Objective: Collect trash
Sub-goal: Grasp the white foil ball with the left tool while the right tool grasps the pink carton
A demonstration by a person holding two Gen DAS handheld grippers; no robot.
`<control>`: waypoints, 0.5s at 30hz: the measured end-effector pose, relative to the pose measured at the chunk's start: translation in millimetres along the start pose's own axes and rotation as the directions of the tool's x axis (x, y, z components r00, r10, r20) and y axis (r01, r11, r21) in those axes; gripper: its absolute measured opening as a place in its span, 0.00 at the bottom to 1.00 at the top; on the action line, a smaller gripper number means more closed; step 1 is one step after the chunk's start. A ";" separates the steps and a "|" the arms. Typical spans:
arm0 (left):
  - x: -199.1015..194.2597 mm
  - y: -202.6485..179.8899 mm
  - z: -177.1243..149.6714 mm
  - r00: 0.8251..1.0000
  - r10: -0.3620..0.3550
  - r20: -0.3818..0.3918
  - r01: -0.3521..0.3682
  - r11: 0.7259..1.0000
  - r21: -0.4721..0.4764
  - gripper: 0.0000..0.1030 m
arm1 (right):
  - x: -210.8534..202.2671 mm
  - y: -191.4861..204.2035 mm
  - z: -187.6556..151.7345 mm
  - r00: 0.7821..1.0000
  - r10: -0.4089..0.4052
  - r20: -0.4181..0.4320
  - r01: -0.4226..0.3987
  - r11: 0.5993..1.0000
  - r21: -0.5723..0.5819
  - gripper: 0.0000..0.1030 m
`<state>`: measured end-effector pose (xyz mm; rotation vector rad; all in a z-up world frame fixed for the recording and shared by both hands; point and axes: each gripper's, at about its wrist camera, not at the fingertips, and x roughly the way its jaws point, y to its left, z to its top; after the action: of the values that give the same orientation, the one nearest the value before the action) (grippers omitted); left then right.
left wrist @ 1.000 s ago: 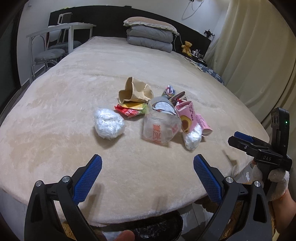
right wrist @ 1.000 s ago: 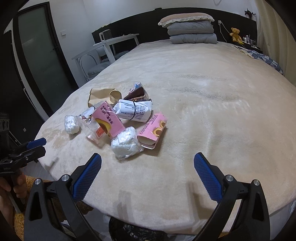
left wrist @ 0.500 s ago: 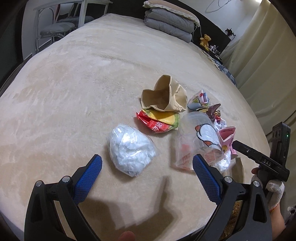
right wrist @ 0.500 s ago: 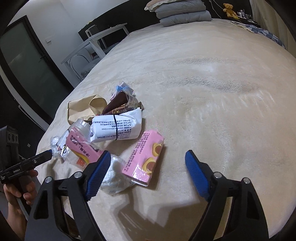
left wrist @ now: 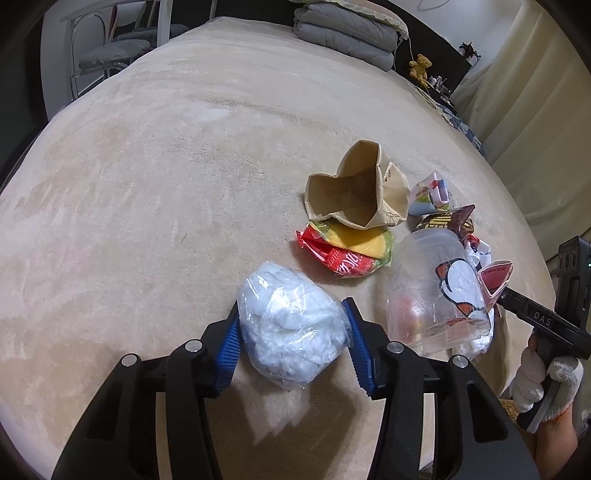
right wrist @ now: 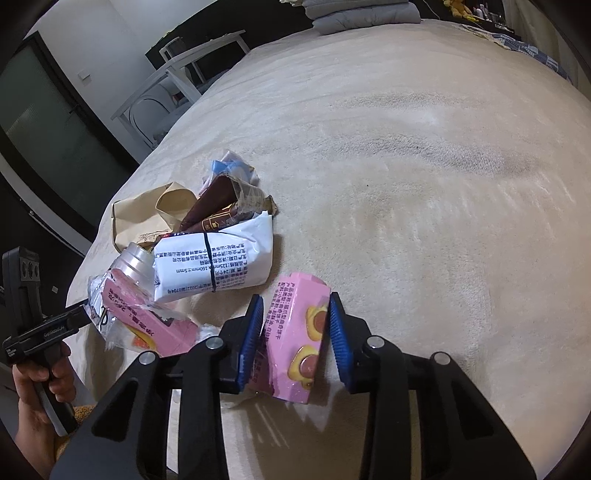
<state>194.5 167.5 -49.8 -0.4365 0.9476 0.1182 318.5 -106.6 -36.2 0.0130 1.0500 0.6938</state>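
A heap of trash lies on the beige bed cover. My left gripper is shut on a clear bag of white tissue, with the blue pads pressing both its sides. Right of it are a red and yellow wrapper, an open brown paper bag and a clear plastic cup. My right gripper has its jaws closing on a pink snack box, and the pads touch both its long sides. Left of that box lie a white printed packet and a second pink carton.
Folded grey pillows and a teddy bear are at the head of the bed. A chair and a white table stand beside it. A curtain hangs on the right. A gloved hand grips the other handle.
Both grippers moved forward and down over the bed. The left one closed around the tissue bag, and the right one closed around the pink snack box.
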 end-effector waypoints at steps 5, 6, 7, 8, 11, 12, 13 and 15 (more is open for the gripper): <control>-8.7 -4.5 -4.4 1.000 0.006 0.026 -0.007 1.000 0.024 0.46 | -9.8 -0.8 -2.9 1.000 -0.007 0.025 0.008 1.000 -0.006 0.35; -10.7 -5.5 -5.6 0.999 0.006 0.034 -0.007 1.000 0.027 0.46 | -12.5 -0.9 -3.6 0.999 -0.011 0.031 0.012 1.000 -0.008 0.34; -13.0 -7.0 -7.2 0.999 0.006 0.041 -0.008 1.000 0.029 0.46 | -16.3 -1.5 -5.3 0.999 -0.014 0.039 0.015 1.000 -0.011 0.34; -15.2 -8.3 -8.5 0.999 0.005 0.047 -0.006 1.000 0.031 0.46 | -19.1 -1.6 -6.9 0.999 -0.015 0.045 0.015 1.000 -0.012 0.34; -23.0 -12.4 -13.7 0.998 -0.001 0.068 -0.002 0.999 0.037 0.46 | -24.9 1.5 -7.3 0.998 -0.015 0.053 0.015 1.000 -0.009 0.33; -25.2 -13.6 -15.3 0.997 -0.002 0.074 -0.001 0.999 0.038 0.46 | -26.1 3.7 -8.1 0.998 -0.016 0.055 0.017 1.000 -0.008 0.33; -27.7 -15.0 -17.3 0.997 -0.006 0.082 0.002 0.999 0.039 0.46 | -27.5 4.8 -9.7 0.998 -0.016 0.056 0.016 1.000 -0.005 0.33; -33.6 -18.3 -22.0 0.995 -0.013 0.097 0.009 0.999 0.043 0.46 | -32.4 4.5 -13.9 0.998 -0.012 0.059 0.012 1.000 -0.002 0.33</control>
<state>163.5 144.9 -28.2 -0.3937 0.8509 0.1083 295.2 -124.5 -16.4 0.0253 0.9920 0.6797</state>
